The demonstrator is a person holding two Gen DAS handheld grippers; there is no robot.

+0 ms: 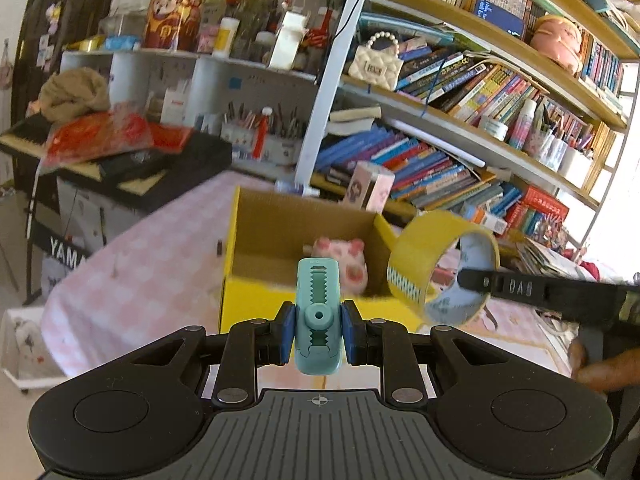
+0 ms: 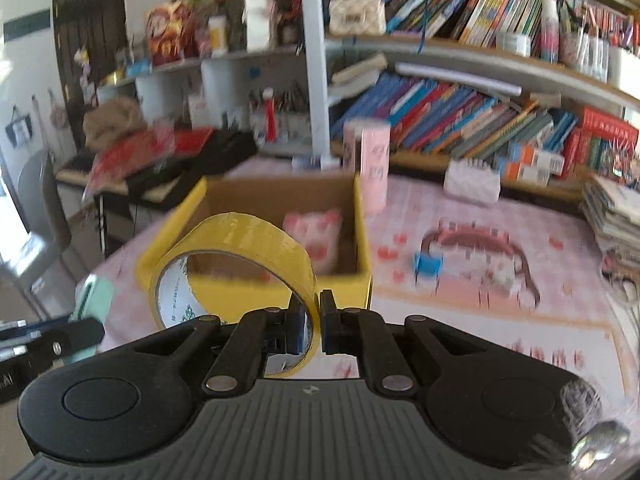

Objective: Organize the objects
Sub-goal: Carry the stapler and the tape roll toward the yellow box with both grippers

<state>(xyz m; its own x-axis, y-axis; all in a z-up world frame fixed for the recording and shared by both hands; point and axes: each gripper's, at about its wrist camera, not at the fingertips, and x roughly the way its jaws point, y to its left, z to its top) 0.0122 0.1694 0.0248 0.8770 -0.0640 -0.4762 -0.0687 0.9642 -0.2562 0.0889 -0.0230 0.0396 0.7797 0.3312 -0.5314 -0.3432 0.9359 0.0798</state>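
Observation:
My left gripper (image 1: 318,330) is shut on a teal plastic clip-like holder (image 1: 318,304), held upright in front of an open yellow cardboard box (image 1: 256,304). A pink plush toy (image 1: 344,260) lies inside the box. My right gripper (image 2: 316,326) is shut on the wall of a yellow tape roll (image 2: 236,240), held just before the same box (image 2: 260,292), with the plush (image 2: 314,236) beyond. In the left wrist view the tape roll (image 1: 424,256) hangs at the box's right, on the right gripper's black finger (image 1: 520,286). The teal holder (image 2: 94,300) shows at the right view's left edge.
The box stands on a table with a pink checked cloth (image 1: 152,264). A pink carton (image 2: 374,160) stands behind the box. A small blue clip (image 2: 428,264) and a white pouch (image 2: 472,180) lie to the right. Crowded bookshelves (image 1: 460,92) and a cluttered keyboard stand (image 1: 120,160) line the back.

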